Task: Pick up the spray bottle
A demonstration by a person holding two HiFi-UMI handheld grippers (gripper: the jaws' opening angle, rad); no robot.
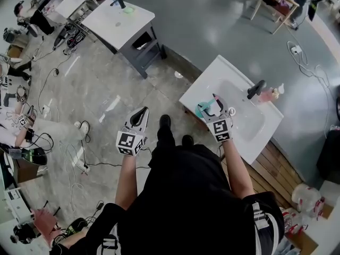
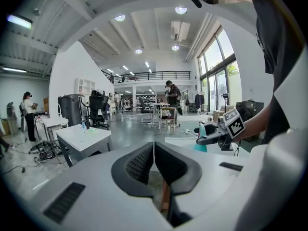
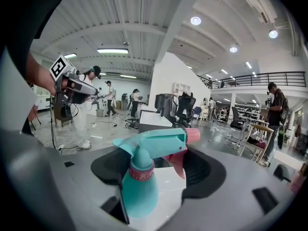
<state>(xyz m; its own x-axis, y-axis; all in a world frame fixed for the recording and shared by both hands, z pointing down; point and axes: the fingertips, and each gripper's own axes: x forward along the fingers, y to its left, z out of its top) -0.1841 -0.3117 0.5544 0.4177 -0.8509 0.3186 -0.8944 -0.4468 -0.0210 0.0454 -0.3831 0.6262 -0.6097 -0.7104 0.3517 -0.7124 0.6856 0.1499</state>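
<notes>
The spray bottle (image 3: 139, 191) is teal with a pink collar, nozzle tip and trigger. It stands upright between the jaws of my right gripper (image 3: 159, 162), close against the left jaw, with a white gap before the right jaw; the jaws stand open around it. In the head view the spray bottle (image 1: 203, 110) and right gripper (image 1: 214, 102) are over the left end of the white sink unit (image 1: 202, 86). My left gripper (image 1: 141, 113) hangs over the floor left of the sink, shut and empty. In the left gripper view its pads meet at the left gripper's tips (image 2: 154, 146).
A black faucet (image 1: 256, 89) and small bottles (image 1: 273, 93) stand at the sink's far side. A white table (image 1: 119, 20) is further back on the left. Cables and gear (image 1: 69, 158) lie on the floor at left. Other people work in the room.
</notes>
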